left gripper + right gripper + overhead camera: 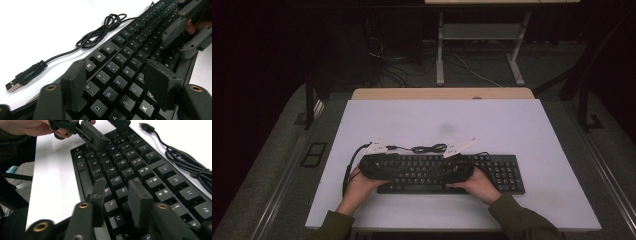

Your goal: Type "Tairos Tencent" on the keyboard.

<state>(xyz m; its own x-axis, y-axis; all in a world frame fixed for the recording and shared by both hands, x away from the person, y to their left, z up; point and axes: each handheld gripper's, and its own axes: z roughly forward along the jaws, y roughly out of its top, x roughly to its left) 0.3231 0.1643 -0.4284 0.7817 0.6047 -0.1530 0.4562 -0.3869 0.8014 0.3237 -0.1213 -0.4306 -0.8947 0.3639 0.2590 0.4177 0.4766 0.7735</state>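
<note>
High view: keyboard [452, 172] set along near edge of bench [522, 130]. Left gripper [120, 85] and right gripper [118, 195] poised over keys, jaws apart, nothing clamped. Key pressing judged next; lowering needed.

Overhead looking down, gripper views close, sharing keyboard [447, 172]

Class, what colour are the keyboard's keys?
The keyboard has black keys with white lettering, clearest in the left gripper view.
</note>
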